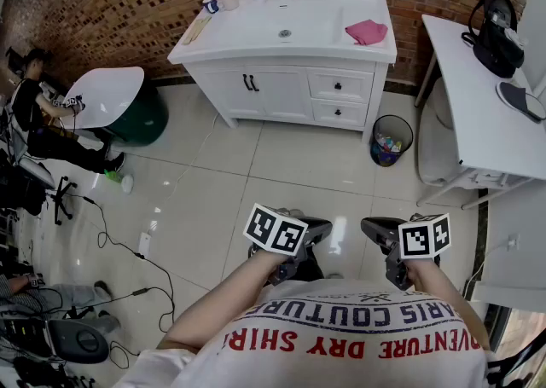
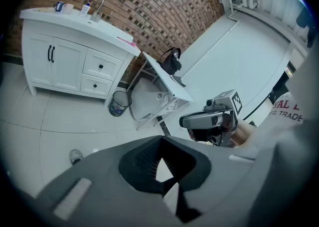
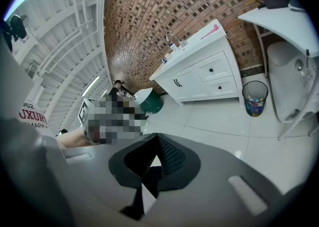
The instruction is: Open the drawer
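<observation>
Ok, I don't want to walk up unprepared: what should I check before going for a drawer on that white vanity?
1. Drawers found: upper drawer and lower drawer on the vanity, both closed: ok.
2. Knobs unobstructed: ok.
3. Vanity within reach: not ok, it stands well across the floor.
4. Left tongs free: ok, shut, nothing between.
5. Right tongs free: ok, shut, nothing between.
6. Tongs opened for a knob: not ok.
</observation>
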`<state>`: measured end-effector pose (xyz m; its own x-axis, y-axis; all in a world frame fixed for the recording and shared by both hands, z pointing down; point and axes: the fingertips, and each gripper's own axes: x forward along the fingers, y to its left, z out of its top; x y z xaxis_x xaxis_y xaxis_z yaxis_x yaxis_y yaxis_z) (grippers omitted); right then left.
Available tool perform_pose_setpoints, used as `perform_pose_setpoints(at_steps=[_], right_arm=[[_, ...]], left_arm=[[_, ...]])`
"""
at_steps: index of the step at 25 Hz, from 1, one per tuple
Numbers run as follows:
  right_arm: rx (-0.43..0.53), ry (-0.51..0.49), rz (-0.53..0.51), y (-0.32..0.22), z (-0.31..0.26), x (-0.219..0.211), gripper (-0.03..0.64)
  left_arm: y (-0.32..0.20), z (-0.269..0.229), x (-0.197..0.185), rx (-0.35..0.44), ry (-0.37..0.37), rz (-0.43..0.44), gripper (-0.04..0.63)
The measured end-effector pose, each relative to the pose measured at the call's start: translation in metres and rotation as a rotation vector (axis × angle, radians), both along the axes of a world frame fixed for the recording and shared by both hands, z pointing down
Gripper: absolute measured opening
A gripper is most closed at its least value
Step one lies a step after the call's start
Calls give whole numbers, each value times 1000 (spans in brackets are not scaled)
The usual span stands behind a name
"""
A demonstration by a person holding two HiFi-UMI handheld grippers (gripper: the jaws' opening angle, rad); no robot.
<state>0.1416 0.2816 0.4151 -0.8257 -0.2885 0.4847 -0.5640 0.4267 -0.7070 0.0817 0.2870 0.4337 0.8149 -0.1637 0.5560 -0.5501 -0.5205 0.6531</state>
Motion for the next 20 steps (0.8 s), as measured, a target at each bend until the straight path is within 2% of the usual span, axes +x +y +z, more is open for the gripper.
perform_pose_setpoints(at_steps=[6, 11, 20], right_arm=[[-16, 18, 17, -73, 17, -22, 6], [-46, 30, 69, -160, 27, -42, 6], [-94, 44, 152, -318, 32, -99, 6]], left_arm=[[-77, 12, -23, -10, 16, 12, -15], [-162, 24, -45, -43, 17, 45, -15], [-327, 32, -113, -115, 20, 92, -15]])
